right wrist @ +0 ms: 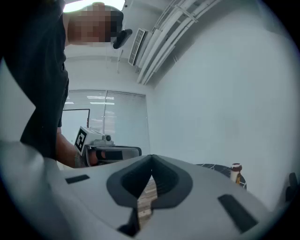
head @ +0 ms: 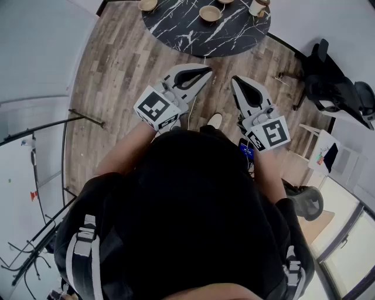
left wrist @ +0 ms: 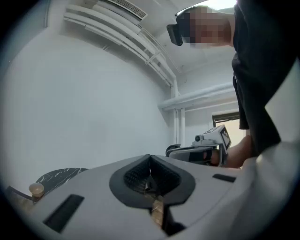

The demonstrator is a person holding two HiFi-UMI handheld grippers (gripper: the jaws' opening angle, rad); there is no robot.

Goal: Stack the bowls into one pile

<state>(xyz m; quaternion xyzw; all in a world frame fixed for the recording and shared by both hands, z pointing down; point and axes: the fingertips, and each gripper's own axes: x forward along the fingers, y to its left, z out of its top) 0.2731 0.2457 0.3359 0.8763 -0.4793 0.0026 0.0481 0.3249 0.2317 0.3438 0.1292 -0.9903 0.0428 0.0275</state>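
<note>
Brown bowls stand apart on the round black marble table (head: pixel 176 29) at the top of the head view: one bowl (head: pixel 148 4) at its left edge, another bowl (head: pixel 210 14) near the middle. In the left gripper view a small bowl (left wrist: pixel 36 189) shows low on the left, on the table (left wrist: pixel 61 174). My left gripper (head: pixel 205 71) and right gripper (head: pixel 235 81) are held level in front of my body, short of the table. Both are shut with nothing between the jaws. Each gripper view shows its own closed jaws, left (left wrist: pixel 150 157) and right (right wrist: pixel 151 157), and the other gripper beside it.
A cup-like item (head: pixel 258 6) sits at the table's right edge; a small bottle (right wrist: pixel 236 172) shows there in the right gripper view. A black chair (head: pixel 334 88) stands to the right, a thin metal stand (head: pixel 88 117) to the left. Wooden floor lies between me and the table.
</note>
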